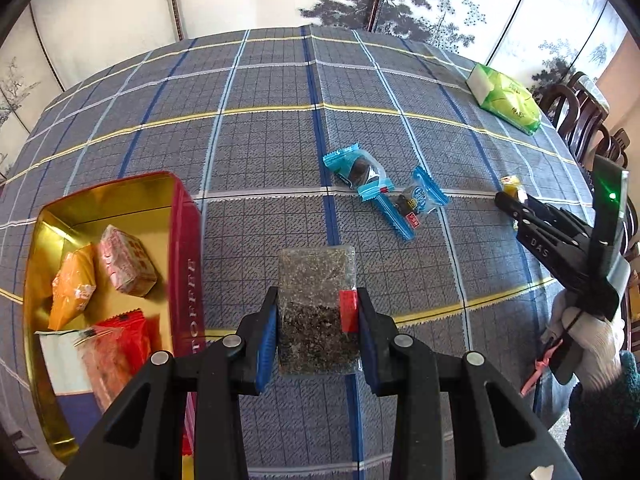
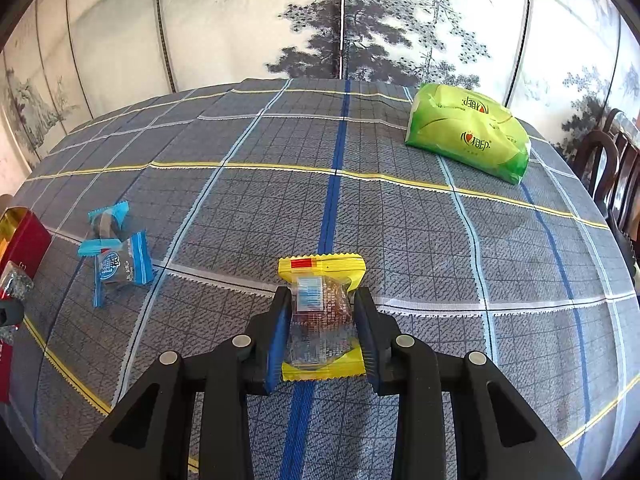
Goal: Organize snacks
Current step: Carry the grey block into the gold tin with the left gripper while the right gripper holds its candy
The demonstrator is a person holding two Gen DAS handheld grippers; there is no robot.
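My left gripper (image 1: pixel 317 312) is shut on a clear packet of dark sesame snack (image 1: pixel 316 280), held just right of the red and gold tin (image 1: pixel 182 240). The tin holds several wrapped snacks, among them an orange one (image 1: pixel 72 284) and a pink one (image 1: pixel 126 262). My right gripper (image 2: pixel 323 320) is shut on a yellow-edged snack packet (image 2: pixel 322 276) low over the cloth; it also shows in the left wrist view (image 1: pixel 510 196). Two blue-wrapped snacks (image 1: pixel 356 170) (image 1: pixel 416 200) lie mid-table, also in the right wrist view (image 2: pixel 120 264).
A green tissue pack (image 2: pixel 468 132) lies at the table's far right. Dark wooden chairs (image 2: pixel 616 176) stand past the right edge. A painted folding screen (image 2: pixel 344 20) backs the table. The checked cloth (image 2: pixel 400 220) covers the table.
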